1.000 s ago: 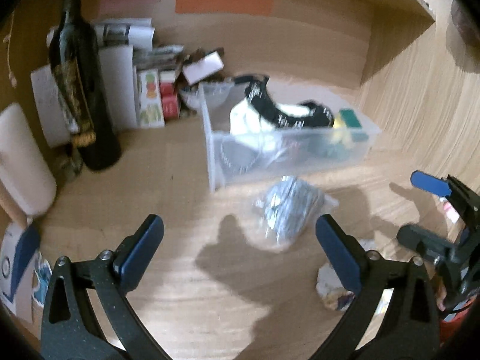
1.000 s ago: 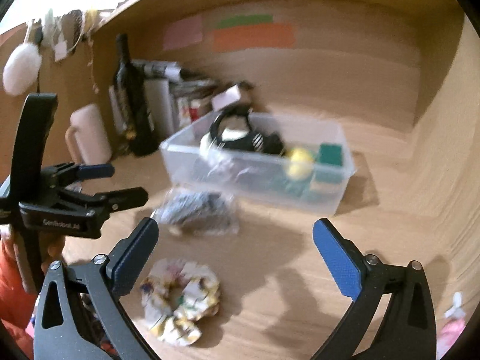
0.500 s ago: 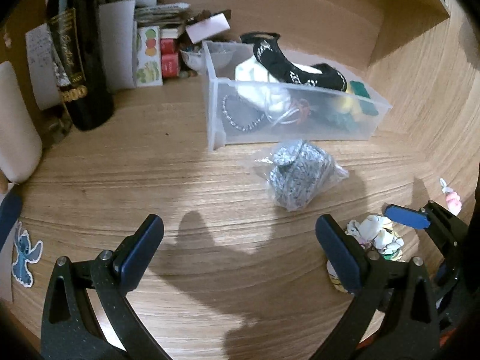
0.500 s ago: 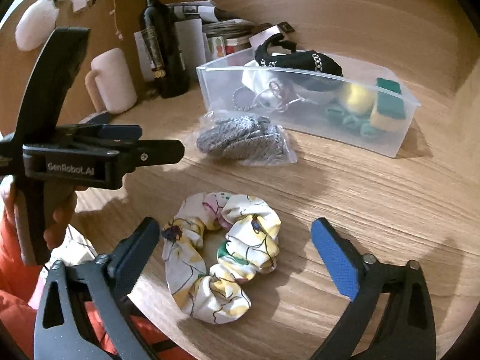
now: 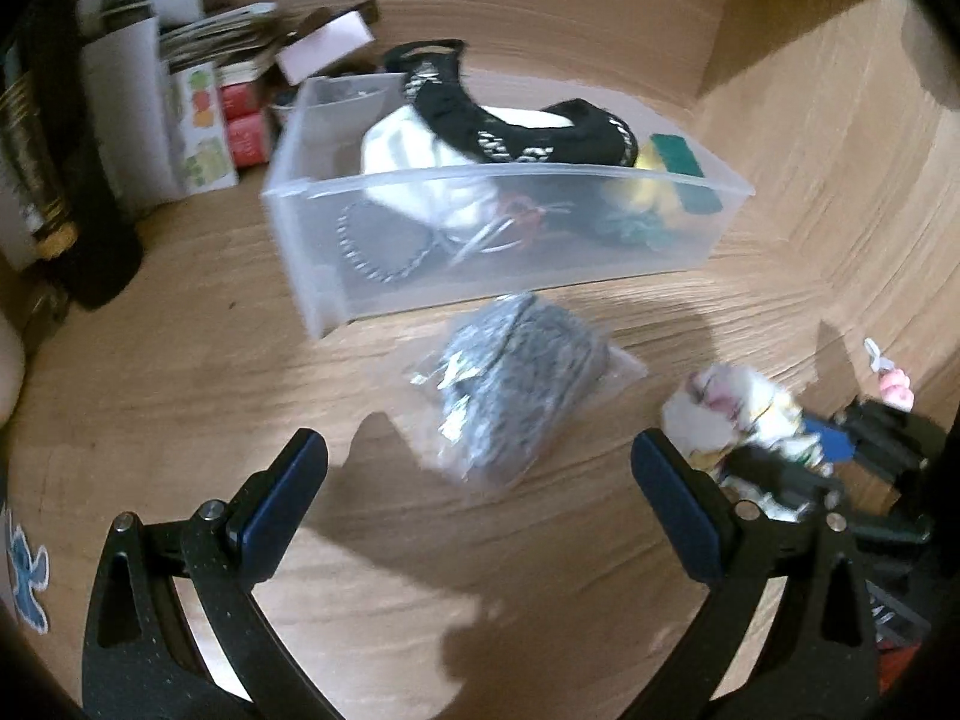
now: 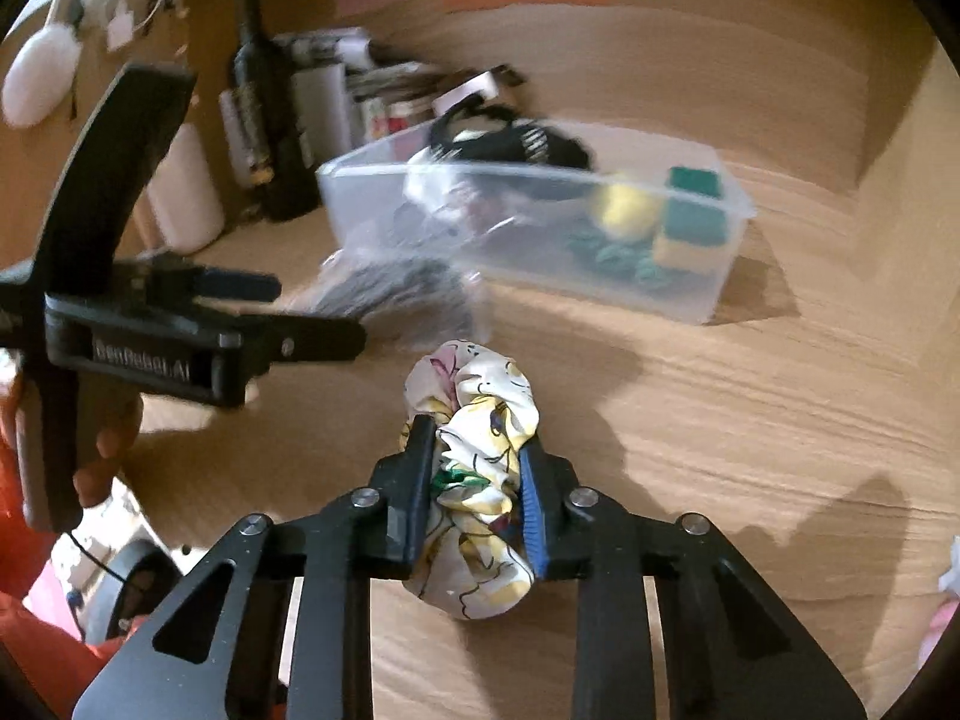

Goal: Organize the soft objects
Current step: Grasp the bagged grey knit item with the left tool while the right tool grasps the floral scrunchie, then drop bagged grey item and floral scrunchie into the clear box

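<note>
The right tongs (image 6: 475, 468) have just been closing and now clamp the floral scrunchie (image 6: 474, 420), its fabric bunched between the two pads over the wooden desk (image 6: 750, 432). The left tongs (image 5: 480, 498) stand wide apart with nothing between them, above the desk just short of a clear bag of grey knit fabric (image 5: 522, 390). That bag lies just in front of the clear plastic bin (image 5: 510, 276), which holds a black sock, a white cloth, a yellow ball and a green sponge. A dark bottle (image 6: 264, 120) stands behind the bin to the left.
</note>
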### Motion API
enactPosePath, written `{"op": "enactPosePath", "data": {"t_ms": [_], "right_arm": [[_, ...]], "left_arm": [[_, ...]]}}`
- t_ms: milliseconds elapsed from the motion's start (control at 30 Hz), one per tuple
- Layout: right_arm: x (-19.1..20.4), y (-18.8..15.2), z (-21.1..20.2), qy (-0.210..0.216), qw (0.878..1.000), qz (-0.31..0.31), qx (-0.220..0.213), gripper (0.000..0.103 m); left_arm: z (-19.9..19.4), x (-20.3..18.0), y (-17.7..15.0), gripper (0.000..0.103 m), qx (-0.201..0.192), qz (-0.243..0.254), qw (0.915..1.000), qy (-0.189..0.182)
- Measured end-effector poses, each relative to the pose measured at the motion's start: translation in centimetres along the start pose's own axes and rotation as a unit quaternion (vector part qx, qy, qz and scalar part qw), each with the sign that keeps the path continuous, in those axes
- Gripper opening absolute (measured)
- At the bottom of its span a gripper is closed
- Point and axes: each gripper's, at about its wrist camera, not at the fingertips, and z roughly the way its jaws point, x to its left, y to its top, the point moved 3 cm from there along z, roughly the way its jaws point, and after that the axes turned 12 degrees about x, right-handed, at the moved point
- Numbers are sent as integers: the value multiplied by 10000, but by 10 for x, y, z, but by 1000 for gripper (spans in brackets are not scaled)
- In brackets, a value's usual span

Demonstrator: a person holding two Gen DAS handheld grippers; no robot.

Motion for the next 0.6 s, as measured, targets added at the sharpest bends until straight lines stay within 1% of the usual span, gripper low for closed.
{"op": "enactPosePath", "data": {"t_ms": [167,200,233,267,300,333,367,400,433,467,500,533,567,600], "right_arm": [[-14,7,-12,-110,9995,199,-224,23],[-16,8,-14,-122,9993,228,-254,23],[-17,9,-15,-123,9992,253,-281,23],[-19,10,-16,-128,9991,275,-308,23],[-21,11,-18,-153,9988,300,-347,23],[-22,12,-19,-172,9987,312,-369,23],[-23,14,-20,-189,9985,323,-393,23],[-25,16,-22,-199,9983,342,-427,23],[-26,17,-22,-203,9981,354,-452,23],[-28,18,-24,-203,9979,367,-485,23],[-29,20,-26,-206,9977,385,-526,23],[-31,21,-28,-200,9975,393,-555,23],[-31,23,-29,-200,9973,398,-584,23],[-32,25,-30,-218,9970,401,-625,23]], "left_arm": [[9,-10,14,102,68,173,9998,68],[10,-11,17,100,49,188,9998,91],[11,-12,21,93,21,192,9997,135],[12,-12,23,88,51,200,9997,153],[15,-14,26,79,98,213,9996,136],[17,-15,28,73,145,238,9996,65],[20,-17,30,69,194,255,9995,-24],[21,-17,31,61,236,256,9993,-127],[21,-18,31,56,222,267,9992,-184],[20,-18,31,52,207,279,9992,-203],[18,-18,31,45,187,292,9991,-236],[16,-18,30,41,156,298,9991,-244],[12,-18,29,39,98,291,9992,-262],[10,-16,29,35,75,290,9991,-287]]}}
